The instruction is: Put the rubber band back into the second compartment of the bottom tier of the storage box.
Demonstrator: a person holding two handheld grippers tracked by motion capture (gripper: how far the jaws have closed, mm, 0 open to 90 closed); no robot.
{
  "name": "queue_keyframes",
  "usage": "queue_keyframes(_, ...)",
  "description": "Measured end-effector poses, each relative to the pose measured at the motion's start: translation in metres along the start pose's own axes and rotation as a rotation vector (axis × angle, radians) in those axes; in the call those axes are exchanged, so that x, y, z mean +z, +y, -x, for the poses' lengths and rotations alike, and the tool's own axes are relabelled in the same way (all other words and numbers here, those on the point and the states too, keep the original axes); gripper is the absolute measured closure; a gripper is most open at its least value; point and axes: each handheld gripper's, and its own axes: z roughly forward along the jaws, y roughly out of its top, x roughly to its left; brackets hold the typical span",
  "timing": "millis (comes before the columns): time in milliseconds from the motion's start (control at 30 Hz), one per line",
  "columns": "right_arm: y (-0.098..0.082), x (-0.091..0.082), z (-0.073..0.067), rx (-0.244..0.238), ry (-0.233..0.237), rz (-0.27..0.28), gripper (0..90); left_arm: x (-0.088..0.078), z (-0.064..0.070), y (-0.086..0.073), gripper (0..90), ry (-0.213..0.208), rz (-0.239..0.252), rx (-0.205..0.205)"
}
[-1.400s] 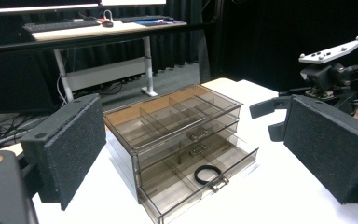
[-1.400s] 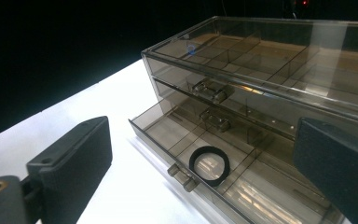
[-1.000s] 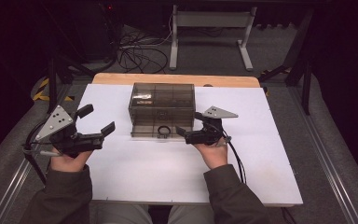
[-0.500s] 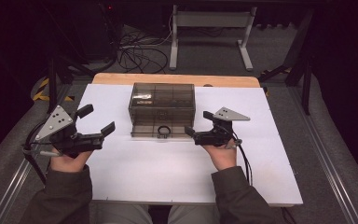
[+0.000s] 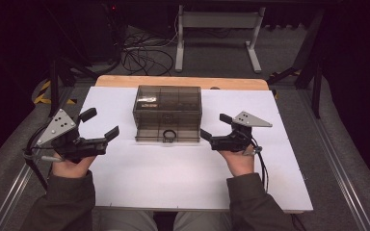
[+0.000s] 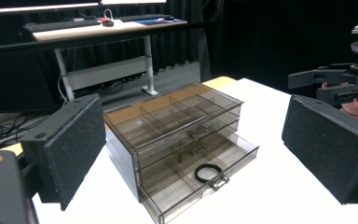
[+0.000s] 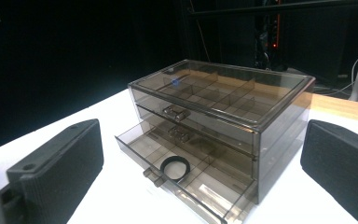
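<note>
A smoky clear drawer box (image 5: 167,106) stands at the middle back of the white table (image 5: 173,178). Its bottom drawer (image 5: 168,137) is pulled partly out and a black ring (image 5: 169,134) lies in the front compartment. My left gripper (image 5: 99,124) is held open to the left of the box, apart from it. To the right of the box my right gripper (image 5: 215,126) is open too, with nothing between its jaws. The right gripper view has the ring (image 7: 175,168) and the open drawer (image 7: 186,177) straight ahead. In the left gripper view the ring (image 6: 208,172) sits beside the drawer handle.
A wooden board (image 5: 183,82) edges the table's far side. Behind it stand a metal desk frame (image 5: 217,29) and loose cables (image 5: 139,53) on the floor. Metal rails (image 5: 337,159) run along both sides of the table.
My right gripper has drawn back to the right, away from the open drawer. The left gripper and the box have stayed where they were.
</note>
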Motion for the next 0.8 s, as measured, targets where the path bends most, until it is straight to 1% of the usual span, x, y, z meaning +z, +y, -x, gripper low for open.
queue_keyframes(400,0.001,-0.022,0.007,-0.003,-0.024,0.02,0.0,0.001,0.002,0.0,7.0,-0.004,-0.005,0.003)
queue_keyframes(800,0.002,-0.041,0.014,0.007,-0.044,0.044,0.0,0.003,0.004,-0.001,6.8,-0.006,-0.012,0.012)
